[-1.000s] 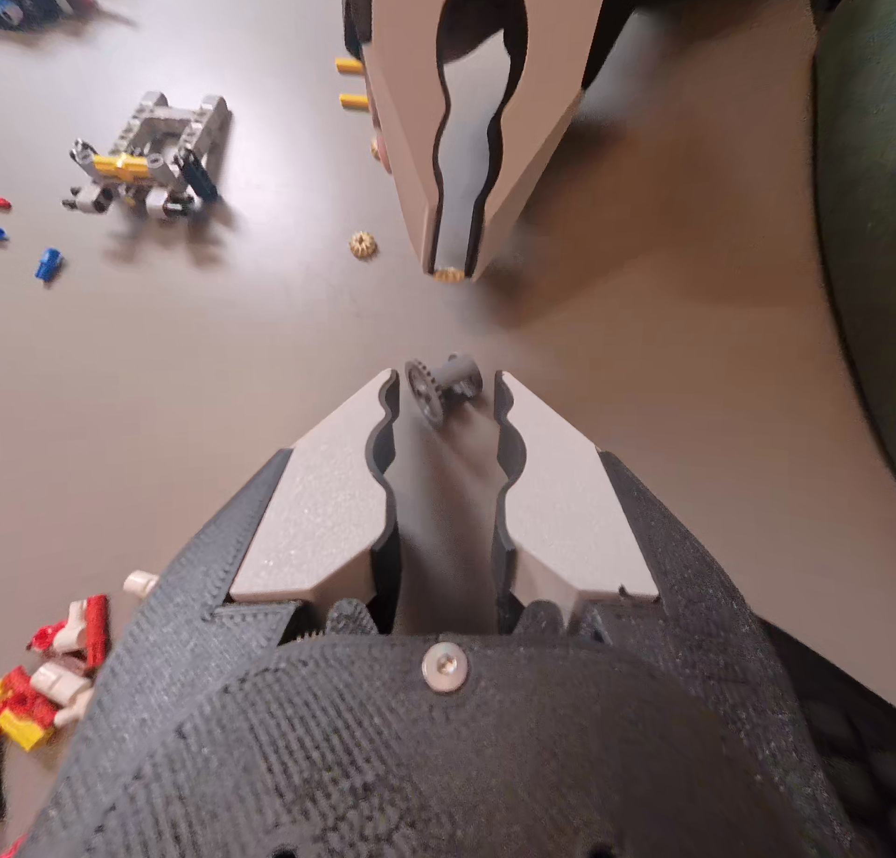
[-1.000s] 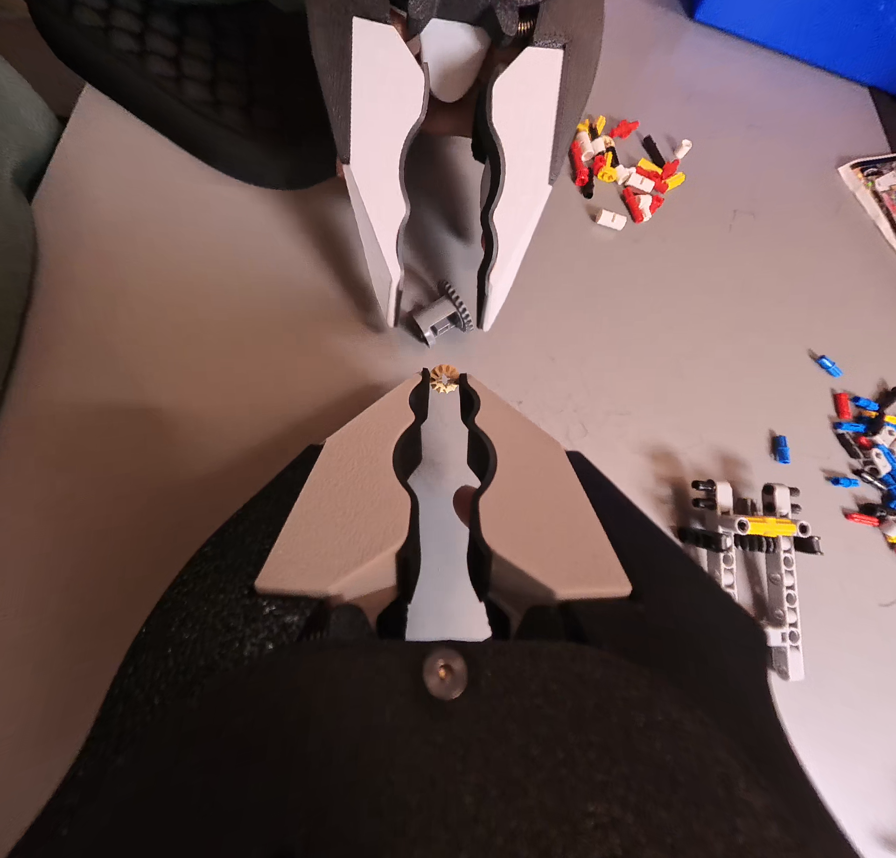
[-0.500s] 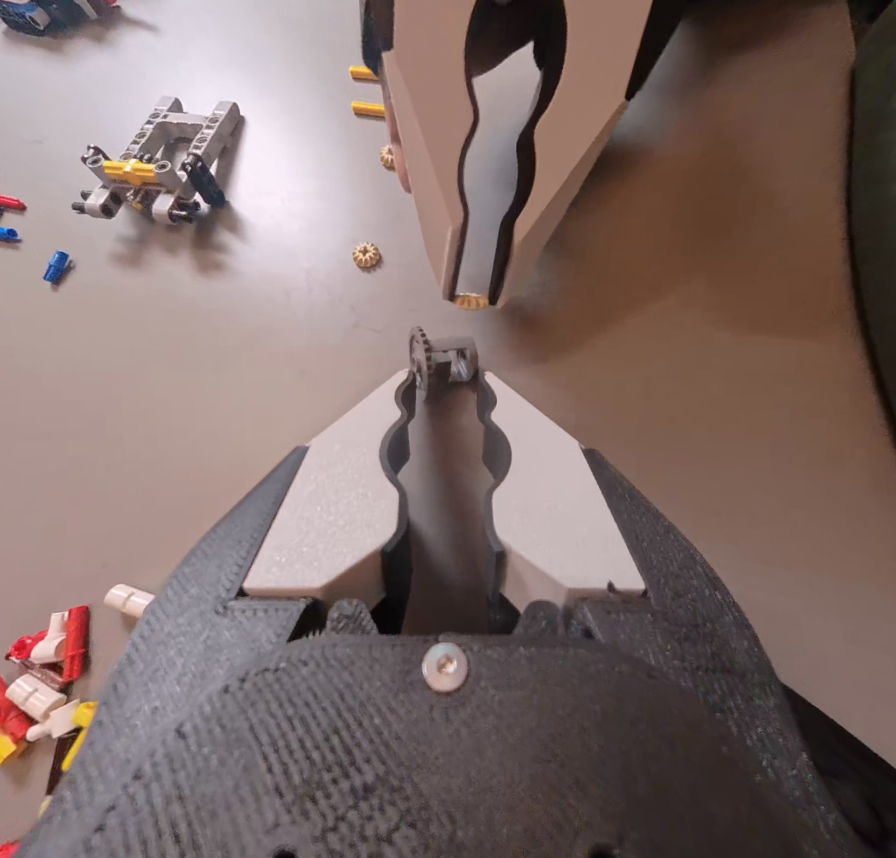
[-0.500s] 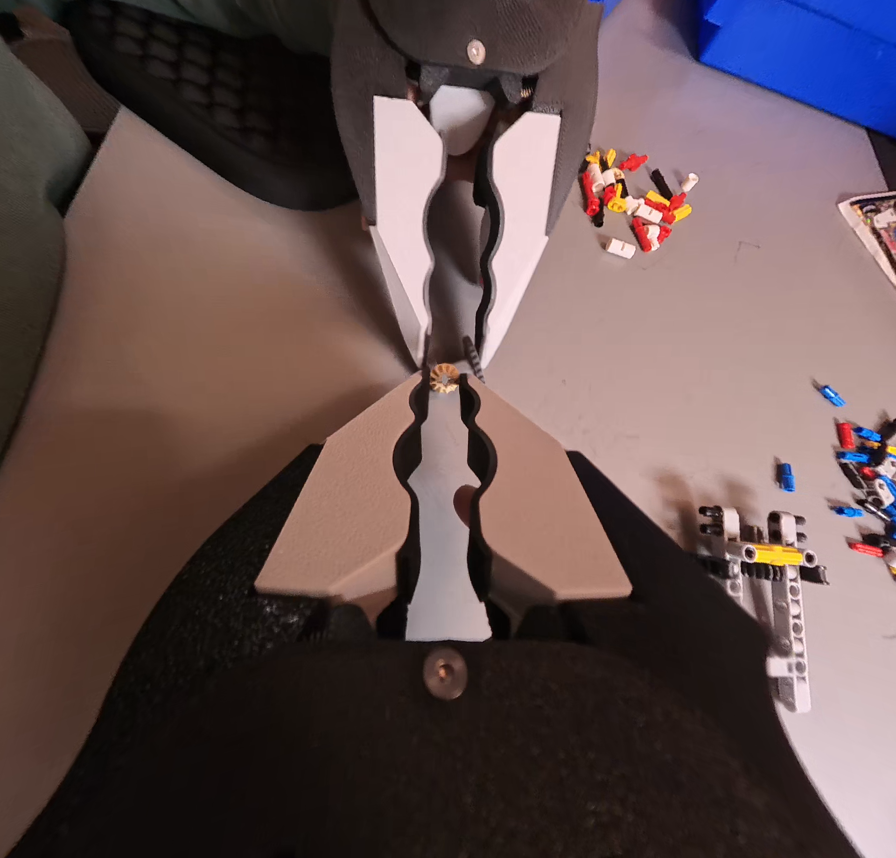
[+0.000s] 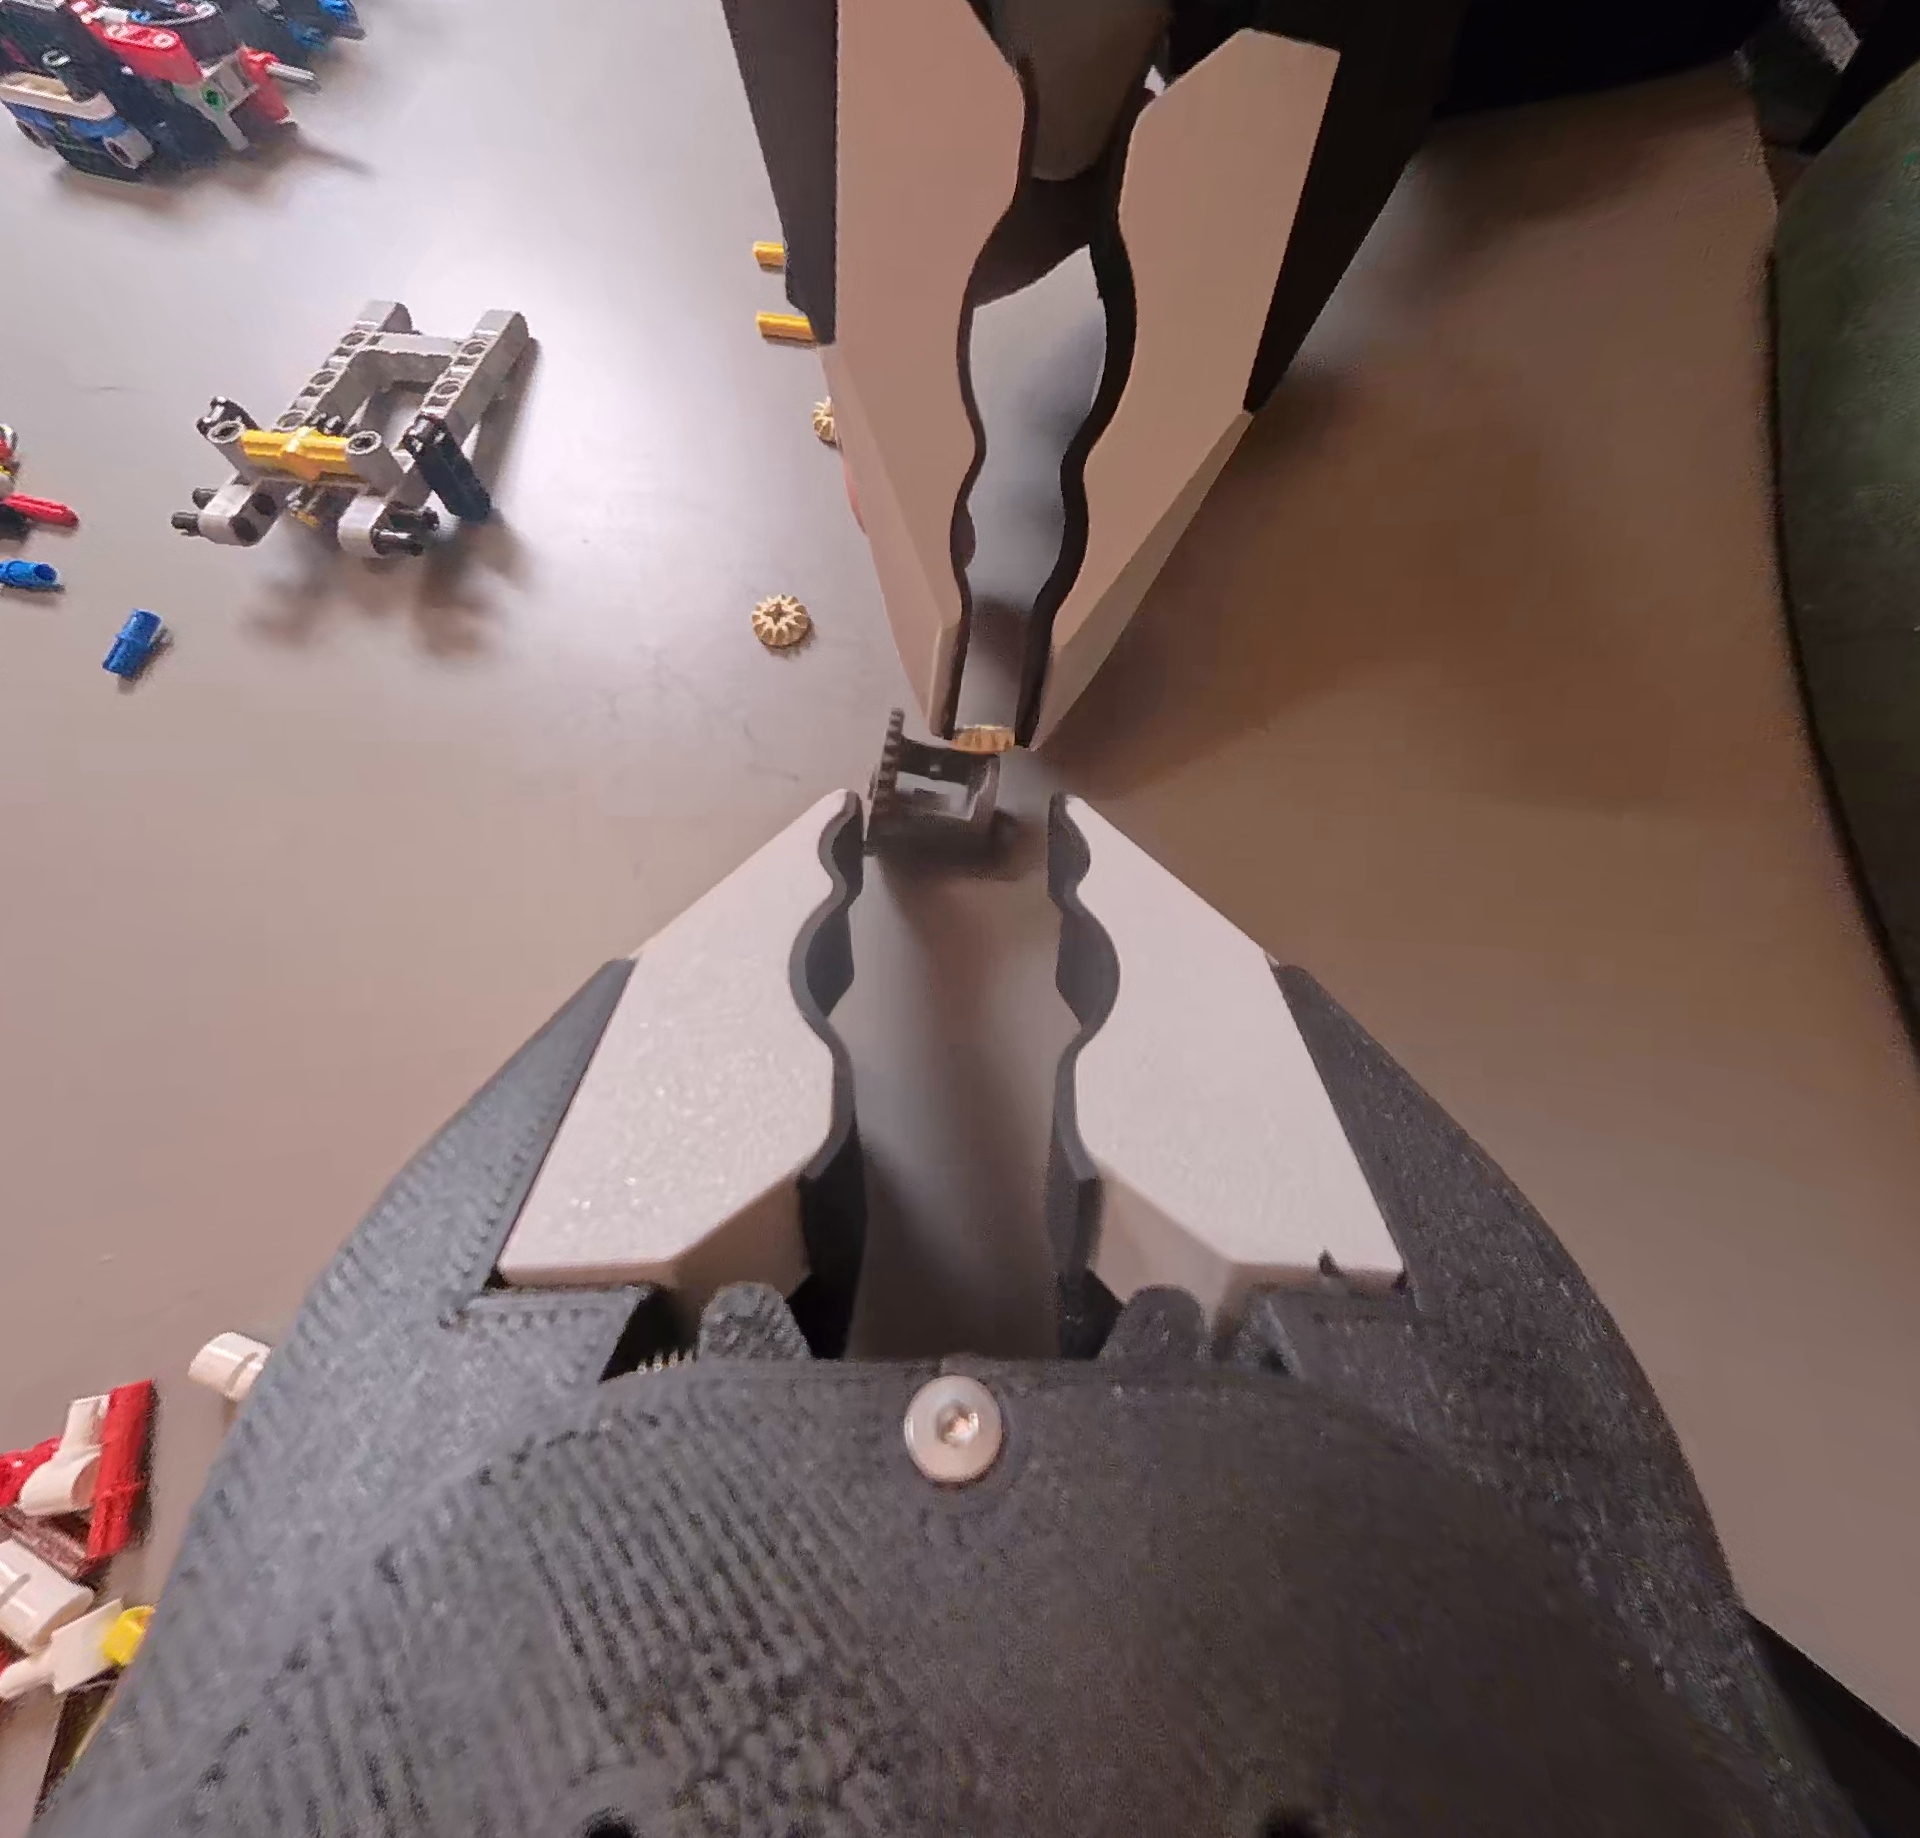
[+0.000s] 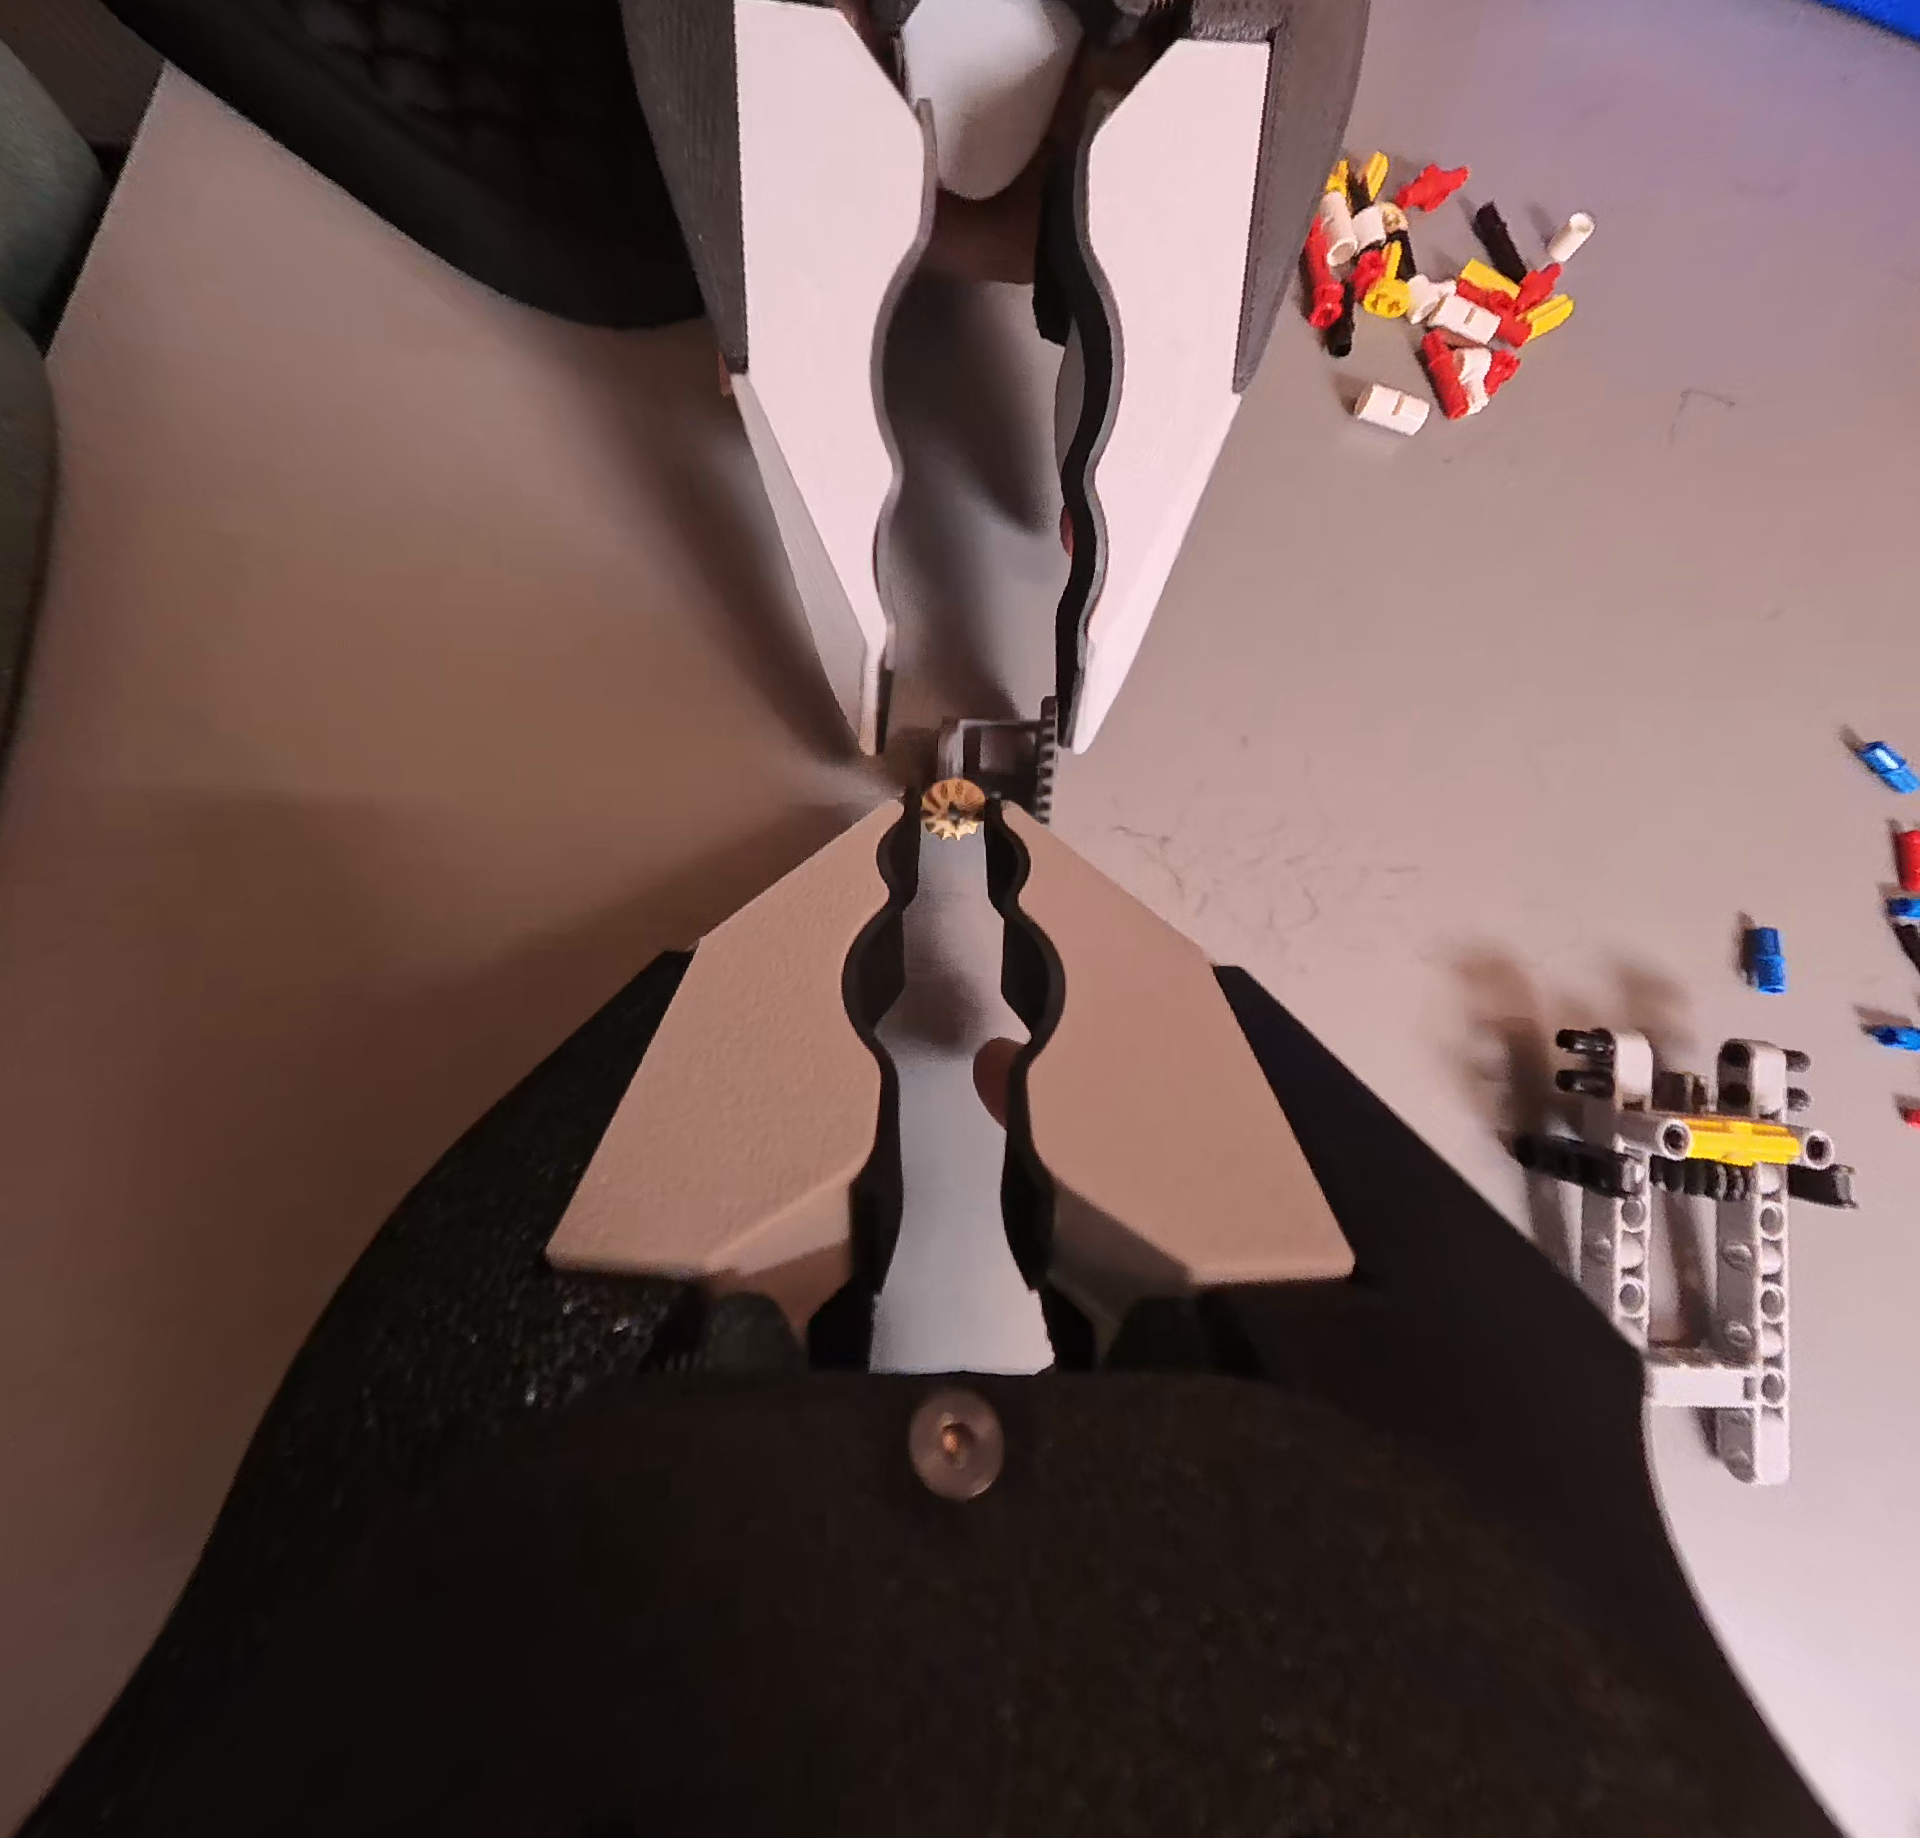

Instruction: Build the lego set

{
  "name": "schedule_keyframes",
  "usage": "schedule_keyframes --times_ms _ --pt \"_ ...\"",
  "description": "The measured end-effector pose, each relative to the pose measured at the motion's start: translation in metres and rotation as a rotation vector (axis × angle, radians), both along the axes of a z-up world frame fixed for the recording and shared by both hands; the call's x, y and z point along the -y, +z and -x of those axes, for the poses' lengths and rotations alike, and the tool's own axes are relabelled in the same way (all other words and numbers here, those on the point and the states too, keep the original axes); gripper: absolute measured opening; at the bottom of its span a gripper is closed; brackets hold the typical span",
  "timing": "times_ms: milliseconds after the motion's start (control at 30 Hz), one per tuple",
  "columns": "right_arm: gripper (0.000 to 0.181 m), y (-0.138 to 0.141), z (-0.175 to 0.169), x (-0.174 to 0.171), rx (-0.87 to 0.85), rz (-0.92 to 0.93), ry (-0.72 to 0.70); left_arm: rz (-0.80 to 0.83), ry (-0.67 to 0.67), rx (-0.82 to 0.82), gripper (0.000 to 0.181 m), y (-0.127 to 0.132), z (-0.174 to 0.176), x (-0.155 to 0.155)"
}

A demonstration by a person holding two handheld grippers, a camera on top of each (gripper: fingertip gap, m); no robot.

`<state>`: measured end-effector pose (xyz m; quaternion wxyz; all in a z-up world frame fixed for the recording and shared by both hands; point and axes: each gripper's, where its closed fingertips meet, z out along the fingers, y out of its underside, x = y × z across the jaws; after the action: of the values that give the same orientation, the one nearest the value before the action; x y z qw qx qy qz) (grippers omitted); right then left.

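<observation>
A dark grey gear housing with a toothed wheel (image 5: 935, 786) lies on the table at the tips of my left gripper (image 5: 954, 812). The left jaws stand apart: the toothed wheel is against one finger and a gap shows at the other. My right gripper (image 6: 954, 812) is shut on a small tan bevel gear (image 6: 954, 809). It holds this gear against the open side of the grey housing (image 6: 992, 754). The two grippers face each other tip to tip. The right gripper (image 5: 982, 739) shows in the left wrist view and the left gripper (image 6: 977, 739) in the right wrist view.
A grey beam frame with a yellow axle (image 5: 353, 438) lies to the side and also shows in the right wrist view (image 6: 1683, 1217). Nearby are a loose tan gear (image 5: 779, 625), yellow pins (image 5: 784, 323), blue pins (image 5: 135, 640), a red, white and yellow parts pile (image 6: 1434, 292) and a part-built model (image 5: 135, 53). Both grippers' tips are close together, under 4 cm apart.
The left gripper closed on the grey housing half a second ago and has since opened. The right gripper has brought the tan gear up against the housing.
</observation>
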<state>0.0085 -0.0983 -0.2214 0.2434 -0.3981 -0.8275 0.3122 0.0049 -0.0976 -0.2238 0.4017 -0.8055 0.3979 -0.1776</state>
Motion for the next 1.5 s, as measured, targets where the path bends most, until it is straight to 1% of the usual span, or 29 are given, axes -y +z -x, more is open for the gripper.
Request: schedule_keyframes --times_ms 167,233,733,833,1000,1133,1267,1400,1500 --pt "0.011 -0.003 -0.002 -0.001 0.017 0.000 -0.001 -0.013 0.010 -0.047 0.032 -0.007 -0.003 -0.006" --pt "0.011 -0.003 -0.003 -0.002 0.020 -0.008 -0.001 -0.024 0.009 -0.058 0.028 -0.007 -0.003 -0.007" --pt "0.011 -0.012 -0.008 -0.012 0.106 -0.040 -0.076 -0.052 0.029 -0.055 0.024 -0.003 -0.005 -0.011" --pt "0.011 -0.013 -0.010 -0.010 0.132 -0.041 -0.076 -0.059 0.035 -0.067 0.026 -0.002 -0.004 -0.013" --pt "0.019 -0.011 -0.013 -0.010 0.136 -0.015 -0.069 -0.063 0.034 -0.059 0.031 0.000 -0.004 -0.013" --pt "0.019 -0.010 -0.016 -0.015 0.143 0.009 -0.074 -0.041 0.031 -0.046 0.036 0.001 0.002 -0.008" --pt "0.016 -0.013 -0.018 -0.015 0.166 0.013 -0.077 -0.021 0.030 -0.057 0.032 -0.004 0.003 -0.007" --pt "0.014 -0.014 -0.016 -0.012 0.173 0.006 -0.082 -0.017 0.026 -0.092 0.023 -0.009 0.000 -0.010" --pt "0.014 -0.014 -0.014 -0.012 0.174 -0.002 -0.091 -0.023 0.032 -0.089 0.023 -0.006 0.000 -0.012"
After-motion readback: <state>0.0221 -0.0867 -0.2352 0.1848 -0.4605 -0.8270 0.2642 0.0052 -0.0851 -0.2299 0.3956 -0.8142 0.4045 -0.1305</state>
